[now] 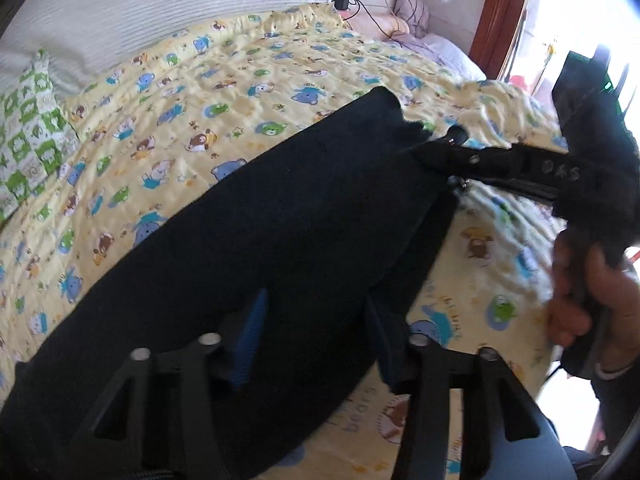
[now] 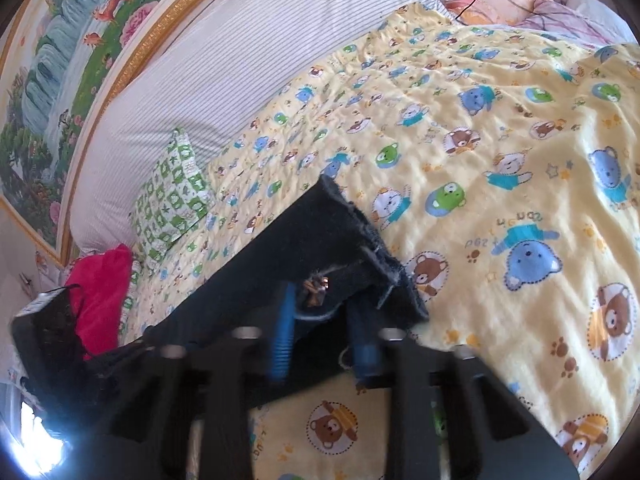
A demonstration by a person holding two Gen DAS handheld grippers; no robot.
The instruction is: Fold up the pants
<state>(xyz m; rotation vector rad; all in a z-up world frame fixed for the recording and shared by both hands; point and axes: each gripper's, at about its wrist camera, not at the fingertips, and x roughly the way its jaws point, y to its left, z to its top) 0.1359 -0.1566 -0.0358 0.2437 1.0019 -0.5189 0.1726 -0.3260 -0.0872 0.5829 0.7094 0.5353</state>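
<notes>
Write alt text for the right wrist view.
The right gripper is clamped on the hem of dark pants lying on a yellow bear-print quilt. A striped pillow lies behind.

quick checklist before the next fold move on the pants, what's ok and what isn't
1. Right claw shut on the pants near the frayed hem: ok, fabric is pinched between its blue pads.
2. Left claw gripping the pants: cannot tell; fabric lies between its fingers, but pad contact is unclear.
3. Pants lying flat on the quilt: ok, mostly smooth.
4. Quilt beyond the pants free for folding: ok.
5. Both claws on the same garment: ok.
6. Green-patterned pillow out of the way: ok, apart from the pants.
</notes>
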